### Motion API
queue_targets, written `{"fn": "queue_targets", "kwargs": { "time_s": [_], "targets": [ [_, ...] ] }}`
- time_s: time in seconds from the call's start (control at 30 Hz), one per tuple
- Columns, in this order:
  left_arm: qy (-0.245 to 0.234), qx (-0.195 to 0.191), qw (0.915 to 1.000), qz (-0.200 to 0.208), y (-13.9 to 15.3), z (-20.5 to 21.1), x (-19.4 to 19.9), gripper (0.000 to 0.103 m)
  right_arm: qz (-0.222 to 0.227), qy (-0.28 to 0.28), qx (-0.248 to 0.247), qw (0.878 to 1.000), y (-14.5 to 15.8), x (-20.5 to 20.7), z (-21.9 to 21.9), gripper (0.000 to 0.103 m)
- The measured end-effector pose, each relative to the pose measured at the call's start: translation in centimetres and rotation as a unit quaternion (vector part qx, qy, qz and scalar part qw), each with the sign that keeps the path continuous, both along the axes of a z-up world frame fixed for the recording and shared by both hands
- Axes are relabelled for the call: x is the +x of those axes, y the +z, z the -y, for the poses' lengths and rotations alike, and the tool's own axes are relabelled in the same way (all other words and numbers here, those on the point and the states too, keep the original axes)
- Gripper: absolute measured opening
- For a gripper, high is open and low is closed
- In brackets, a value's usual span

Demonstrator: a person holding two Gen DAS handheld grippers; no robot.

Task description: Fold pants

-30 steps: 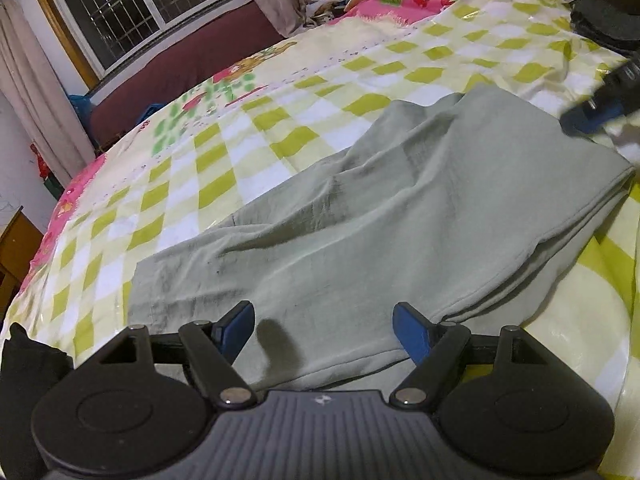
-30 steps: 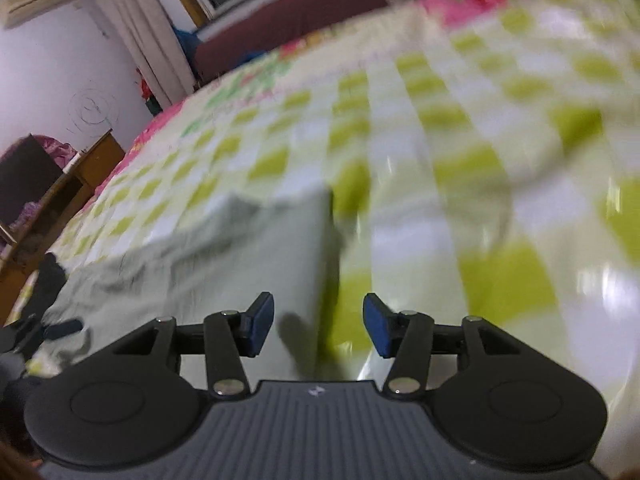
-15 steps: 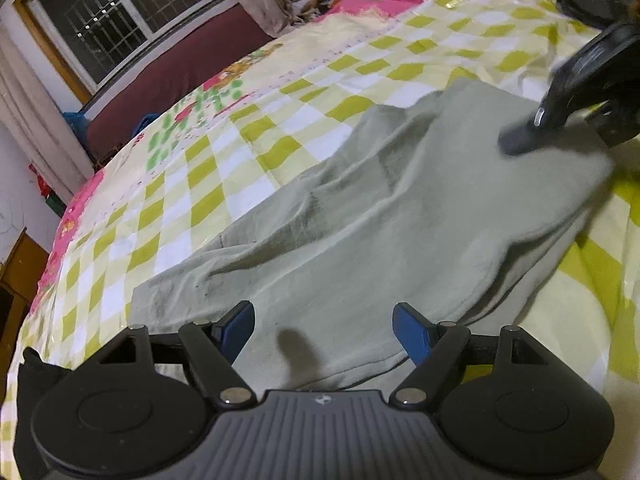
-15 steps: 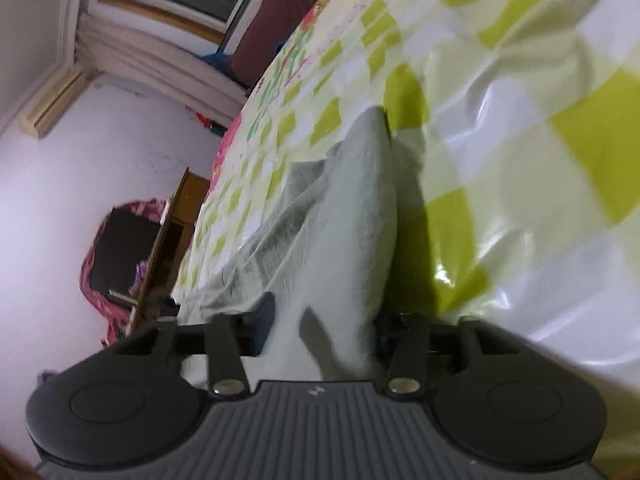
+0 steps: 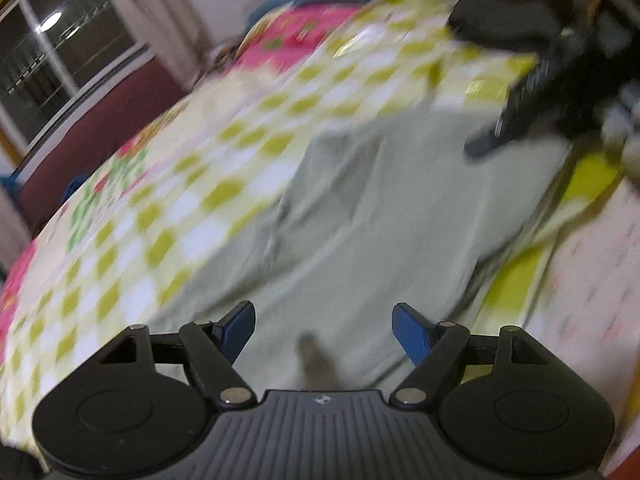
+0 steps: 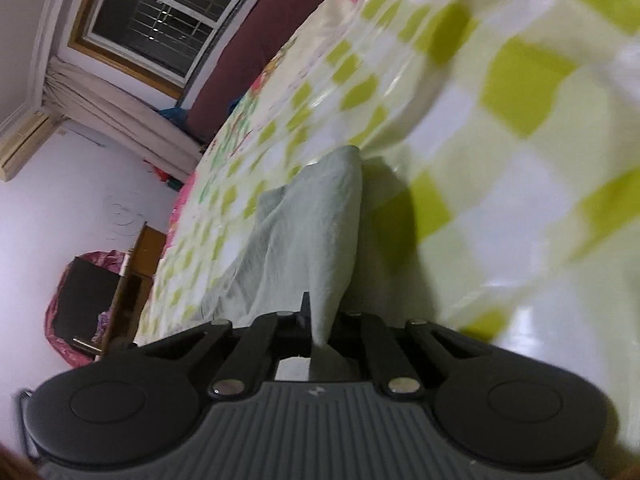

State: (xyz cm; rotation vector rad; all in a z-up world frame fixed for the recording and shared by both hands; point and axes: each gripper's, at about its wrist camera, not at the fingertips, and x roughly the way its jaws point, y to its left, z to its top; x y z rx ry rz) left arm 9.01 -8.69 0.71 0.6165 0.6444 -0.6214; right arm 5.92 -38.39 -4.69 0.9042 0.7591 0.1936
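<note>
The right gripper (image 6: pixel 318 330) has its jaws pressed tight on a pinch of the pants (image 6: pixel 308 240), & the pale green cloth runs up & away from the tips like a little tent, lifted off the bed (image 6: pixel 520 184). The left gripper (image 5: pixel 323 330) has its jaws spread wide w/ nothing in them; the pants (image 5: pixel 380 220) lie flat on the bed just under & ahead of its blue tips. Far end of the pants, top right in the left view, is where the right gripper (image 5: pixel 480 146) sits, blurry. Bed cover is yellow-green & white checks. A window (image 6: pixel 160 24) is behind.
</note>
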Motion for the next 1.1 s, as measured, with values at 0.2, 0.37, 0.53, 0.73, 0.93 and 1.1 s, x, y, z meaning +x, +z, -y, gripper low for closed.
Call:
{"fn": "queue_targets", "kwargs": {
  "time_s": [0.2,0.37,0.53,0.73,0.93,1.1],
  "targets": [
    [0.013,-0.009,0.9998,-0.008,-0.3,2.2,4.5,0.089,0.001,-0.014,-0.002,1.000,-0.4,-0.1,0.4,0.003],
    [0.091,0.037,0.9950,0.012,-2.8,0.9,9.9,0.089,-0.009,-0.013,-0.002,1.000,-1.2,-0.3,1.0,0.003],
    [0.158,0.056,0.9846,0.052,-3.6,-1.0,12.7,0.091,-0.017,-0.010,-0.015,1.000,-1.0,-0.4,0.8,0.004],
    [0.200,0.014,0.9759,0.086,-1.2,-4.5,9.1,0.090,-0.024,0.003,-0.040,0.999,-0.5,-0.1,0.1,0.010],
    [0.095,0.003,0.9930,0.070,-3.3,-4.1,0.9,0.090,-0.049,-0.022,-0.034,0.998,0.4,0.1,-0.8,0.006],
    [0.066,0.031,0.9901,0.120,-4.8,-3.4,-2.3,0.089,-0.005,0.002,-0.077,0.997,6.6,0.5,-4.4,0.005]
  ]
}}
